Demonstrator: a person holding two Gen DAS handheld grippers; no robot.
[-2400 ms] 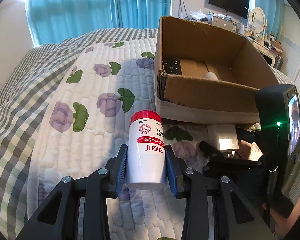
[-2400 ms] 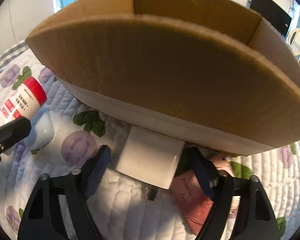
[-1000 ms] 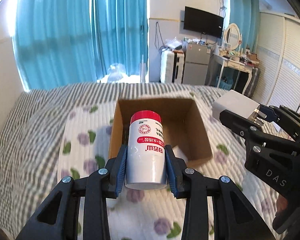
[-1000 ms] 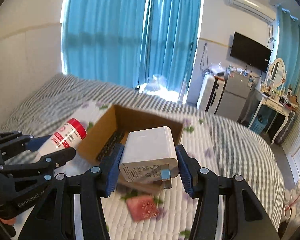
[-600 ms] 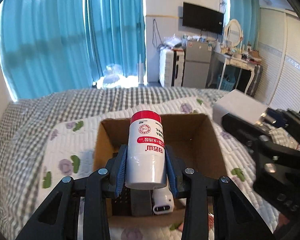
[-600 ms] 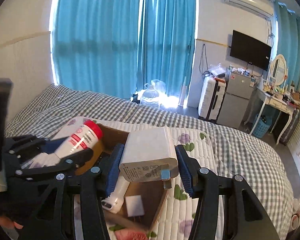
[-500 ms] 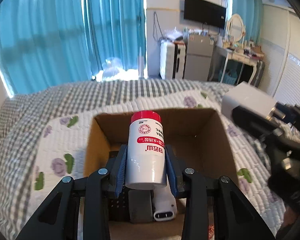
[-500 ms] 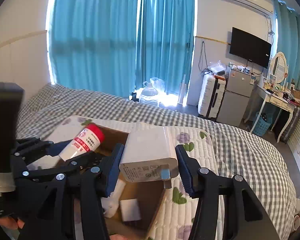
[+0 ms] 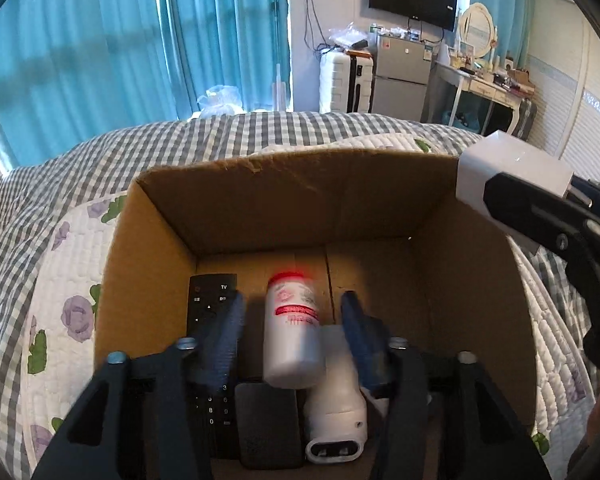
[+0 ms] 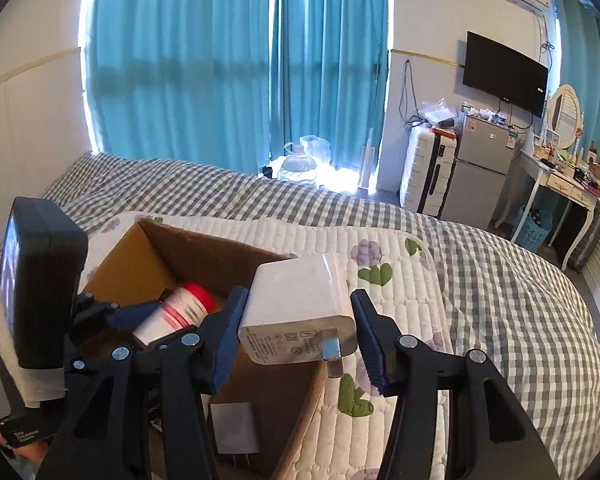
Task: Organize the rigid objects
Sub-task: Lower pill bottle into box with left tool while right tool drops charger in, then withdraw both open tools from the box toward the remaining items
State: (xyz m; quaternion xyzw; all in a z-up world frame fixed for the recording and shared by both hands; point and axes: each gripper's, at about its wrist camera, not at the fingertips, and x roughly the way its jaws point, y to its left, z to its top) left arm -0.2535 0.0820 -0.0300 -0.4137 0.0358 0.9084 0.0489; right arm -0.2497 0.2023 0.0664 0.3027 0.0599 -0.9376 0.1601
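My left gripper (image 9: pixel 292 332) is open over the open cardboard box (image 9: pixel 340 196). The white bottle with a red cap (image 9: pixel 293 328) is blurred between its spread jaws, clear of both pads, falling into the box; it also shows in the right wrist view (image 10: pixel 176 312). My right gripper (image 10: pixel 296 328) is shut on a white charger plug (image 10: pixel 300 304) and holds it above the box's right wall (image 10: pixel 296 412). The charger also shows at the right of the left wrist view (image 9: pixel 508 172).
Inside the box lie a black TV remote (image 9: pixel 208 300), a dark flat item (image 9: pixel 268 424), a white device (image 9: pixel 336 412) and a small white adapter (image 10: pixel 234 430). The box sits on a floral quilt (image 9: pixel 60 280) over a checked bedspread (image 10: pixel 500 280).
Both grippers rose from the bed and moved over the box. My left gripper has just opened and let go of the bottle, which now drops into the box. The right still holds the charger.
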